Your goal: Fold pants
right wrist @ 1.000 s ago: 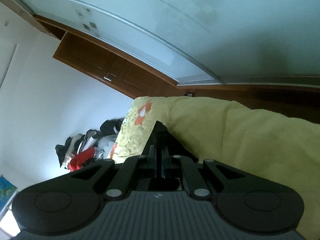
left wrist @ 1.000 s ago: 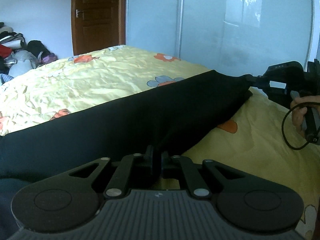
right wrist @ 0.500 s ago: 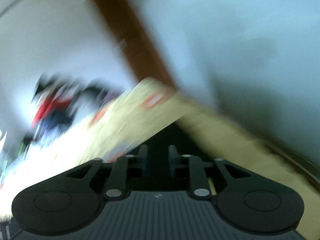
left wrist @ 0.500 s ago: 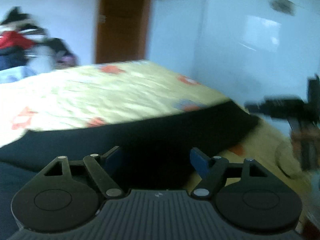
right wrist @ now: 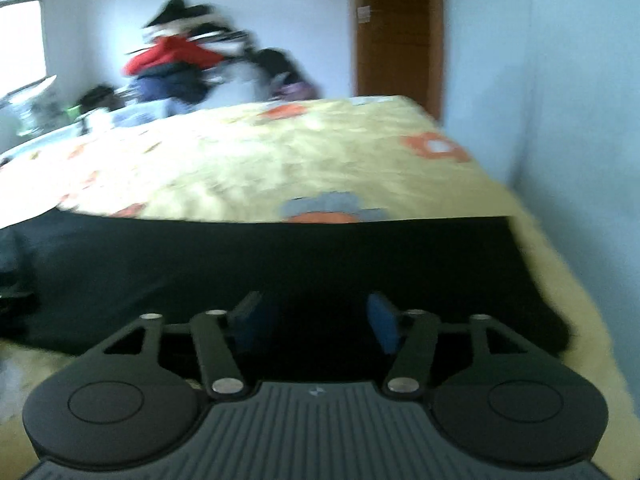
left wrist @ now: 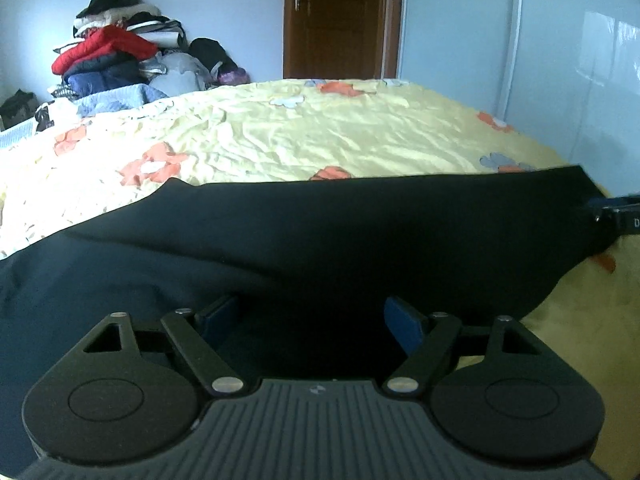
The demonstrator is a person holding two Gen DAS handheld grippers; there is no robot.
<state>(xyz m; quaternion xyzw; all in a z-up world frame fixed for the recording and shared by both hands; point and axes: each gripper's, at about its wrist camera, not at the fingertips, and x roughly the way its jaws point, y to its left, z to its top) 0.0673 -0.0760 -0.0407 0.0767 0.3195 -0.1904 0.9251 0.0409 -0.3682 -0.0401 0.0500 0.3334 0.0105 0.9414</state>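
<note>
While black pants (left wrist: 320,240) lie flat across near edge of yellow flowered bed (left wrist: 320,136), left tongs (left wrist: 312,320) and right tongs (right wrist: 316,320) hover above them, jaws just spread apart, gripping nothing.

The right gripper (right wrist: 314,326) points down over the black pants (right wrist: 280,264), its jaws having just been opening, apart now with only dark cloth below them and no pad pressing on it; the pants lie flat across the yellow flowered bedsheet (right wrist: 248,164); behind, blurred, a pile of clothes (right wrist: 180,64) against the wall; a brown door (right wrist: 396,28) stands right of it.
</note>
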